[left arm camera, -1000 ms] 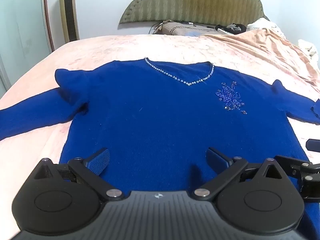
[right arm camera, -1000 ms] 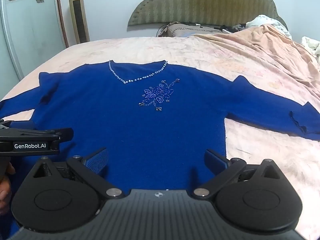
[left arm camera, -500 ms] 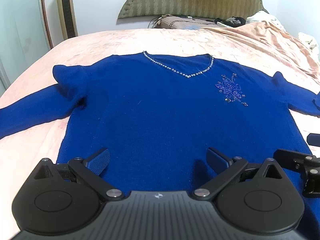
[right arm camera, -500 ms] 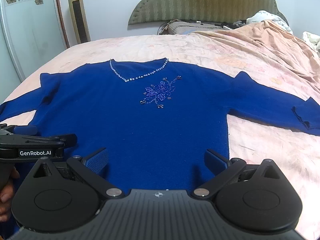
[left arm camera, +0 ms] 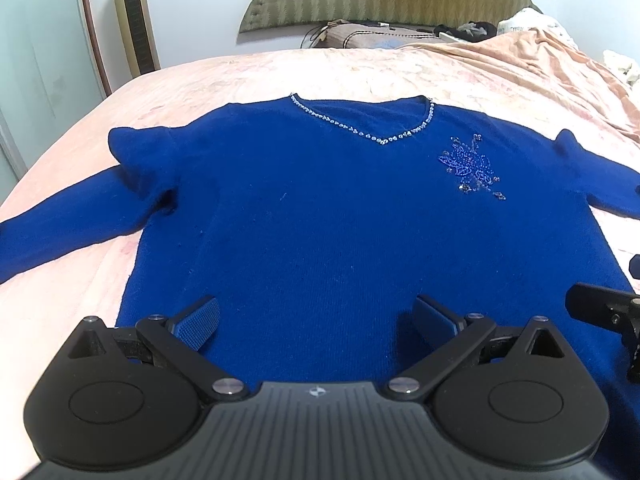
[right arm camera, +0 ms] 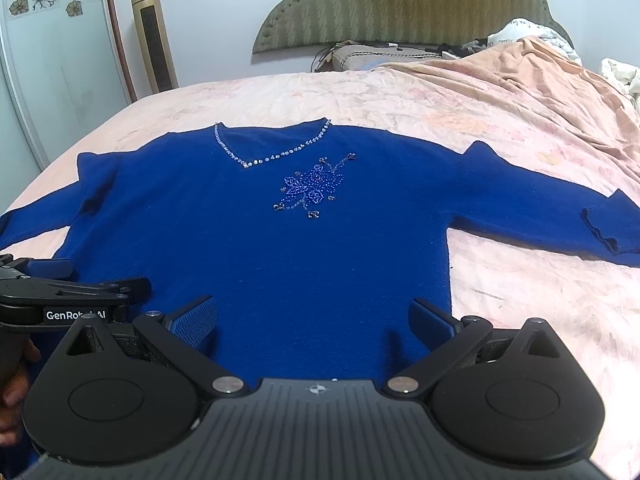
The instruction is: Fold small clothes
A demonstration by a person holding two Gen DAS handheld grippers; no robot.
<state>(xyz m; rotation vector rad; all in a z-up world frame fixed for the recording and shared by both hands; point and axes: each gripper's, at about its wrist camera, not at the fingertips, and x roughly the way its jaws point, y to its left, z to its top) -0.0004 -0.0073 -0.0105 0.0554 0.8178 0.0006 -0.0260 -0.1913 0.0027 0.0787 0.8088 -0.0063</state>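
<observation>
The blue sweater is lying flat, sleeves spread, on the bed; no fold is showing yet; left claw and right claw are hovering wide open, gripping nothing.

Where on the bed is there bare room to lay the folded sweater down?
Bare sheet runs between the sweater neckline and the pillow at the headboard. Another bare patch lies below the sweater's sleeve on the right. The far right is crowded with a rumpled blanket. Both the left gripper and right gripper hover open over the hem.
</observation>
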